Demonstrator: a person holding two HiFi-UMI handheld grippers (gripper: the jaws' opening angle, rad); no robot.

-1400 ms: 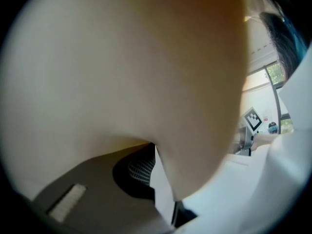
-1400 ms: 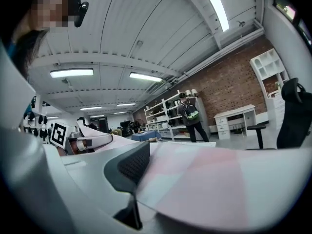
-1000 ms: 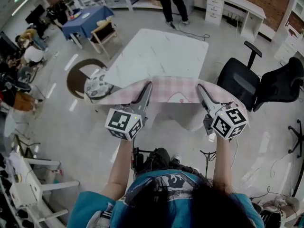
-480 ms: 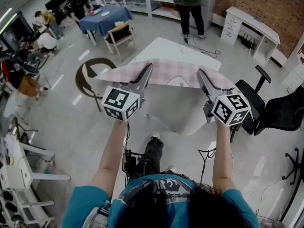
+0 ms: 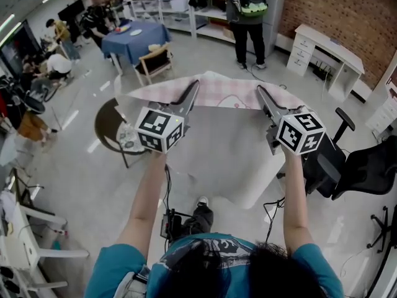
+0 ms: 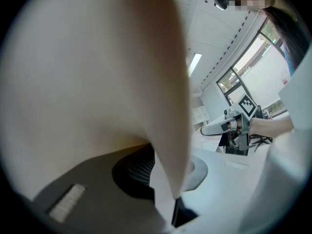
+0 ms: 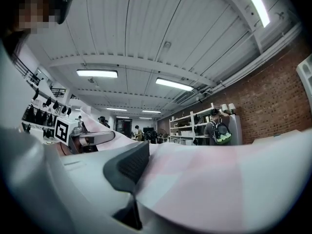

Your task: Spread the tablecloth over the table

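Note:
A pink checked tablecloth [image 5: 223,94] is stretched in the air between my two grippers, above the white table [image 5: 229,160]. My left gripper [image 5: 193,89] is shut on the cloth's left part and my right gripper [image 5: 260,92] on its right part. Both are held high and about level. The cloth's pale underside [image 6: 97,82] fills most of the left gripper view, pinched between the jaws of the left gripper [image 6: 169,191]. The right gripper view has the cloth [image 7: 219,179] running out from the right gripper [image 7: 139,179]. The table's far edge is hidden behind the cloth.
Two black office chairs [image 5: 350,163] stand right of the table. A round patterned stool [image 5: 127,135] stands to its left. Beyond are a blue-covered table [image 5: 133,37], a white desk [image 5: 329,48], shelves and a standing person with a backpack [image 5: 248,8].
Both grippers have risen and moved forward with the cloth. Its held edge has gone from the table's near side to over the far side.

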